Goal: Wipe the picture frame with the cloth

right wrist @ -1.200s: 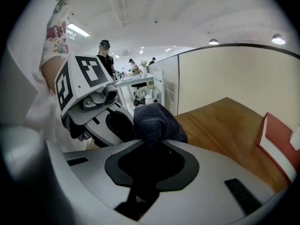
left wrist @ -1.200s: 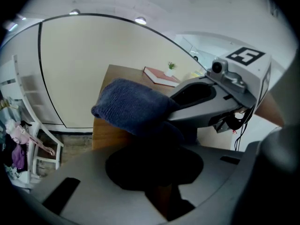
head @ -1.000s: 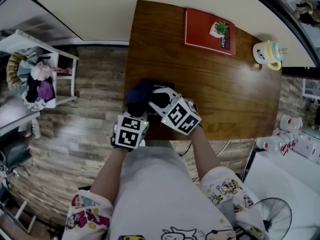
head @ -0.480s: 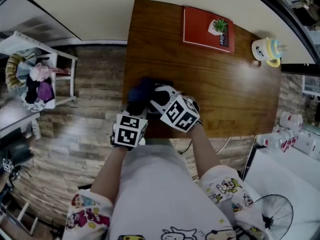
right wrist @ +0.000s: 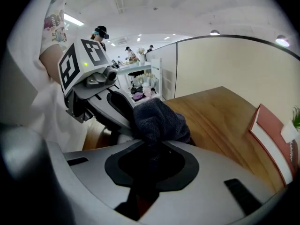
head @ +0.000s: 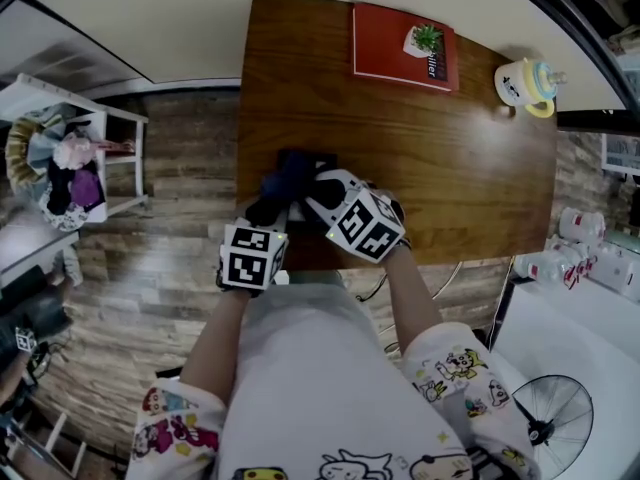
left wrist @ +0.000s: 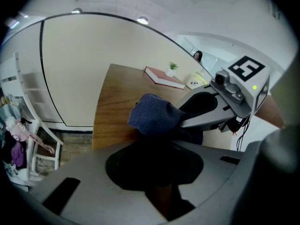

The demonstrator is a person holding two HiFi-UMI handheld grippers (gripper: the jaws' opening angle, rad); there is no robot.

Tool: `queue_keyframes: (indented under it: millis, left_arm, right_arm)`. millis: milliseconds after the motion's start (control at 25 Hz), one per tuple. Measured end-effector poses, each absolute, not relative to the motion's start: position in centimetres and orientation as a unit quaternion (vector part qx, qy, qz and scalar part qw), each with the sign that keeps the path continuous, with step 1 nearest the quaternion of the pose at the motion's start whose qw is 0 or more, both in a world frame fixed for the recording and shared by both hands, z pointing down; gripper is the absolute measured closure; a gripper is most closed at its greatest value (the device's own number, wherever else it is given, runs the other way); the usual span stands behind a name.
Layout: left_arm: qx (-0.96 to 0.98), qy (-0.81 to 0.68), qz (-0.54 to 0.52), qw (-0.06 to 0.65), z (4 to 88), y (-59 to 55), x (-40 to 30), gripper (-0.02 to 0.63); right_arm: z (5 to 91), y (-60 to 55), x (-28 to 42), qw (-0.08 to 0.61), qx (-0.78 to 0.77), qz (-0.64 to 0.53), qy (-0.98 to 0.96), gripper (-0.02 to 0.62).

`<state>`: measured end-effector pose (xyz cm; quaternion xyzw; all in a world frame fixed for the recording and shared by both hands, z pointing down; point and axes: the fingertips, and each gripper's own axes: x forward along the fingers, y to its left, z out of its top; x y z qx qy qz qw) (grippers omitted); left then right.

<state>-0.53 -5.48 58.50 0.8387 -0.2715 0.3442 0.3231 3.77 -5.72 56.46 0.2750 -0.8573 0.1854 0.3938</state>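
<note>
The right tool (right wrist: 151,143) is clamped on the blue cloth (right wrist: 159,118). The left tool (left wrist: 157,142) is closed partway on a dark flat piece under it, probably the picture frame (head: 318,159), held over the near edge of the worktop (head: 450,168). Wiping seems to be in hand. Next, the cloth must sweep the frame's uncovered part while the left grip stays firm. The far cup (head: 525,86) hides its contents; a red panel (head: 390,43) lies nearby.

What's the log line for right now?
step: wipe | right gripper: shut on cloth | left gripper: shut on picture frame | place: near edge of table
</note>
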Motion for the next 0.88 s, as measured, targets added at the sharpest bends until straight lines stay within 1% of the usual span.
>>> queue_keyframes:
  millis: [280, 480, 880]
  left_arm:
    - [0.839, -0.271, 0.344, 0.325, 58.5, -5.4, -0.4, 0.522]
    - [0.839, -0.271, 0.344, 0.324, 58.5, -5.5, -0.5, 0.522]
    - [0.838, -0.271, 0.342, 0.328, 58.2, -5.4, -0.4, 0.522]
  right_arm:
    - [55.7, -4.9, 5.8, 0.399, 0.302, 0.183, -0.846, 0.541]
    - [55.6, -4.0, 7.8, 0.383, 0.333, 0.205, -0.837, 0.541]
    - [56.2, -1.9, 11.8, 0.378, 0.389, 0.245, -0.804, 0.541]
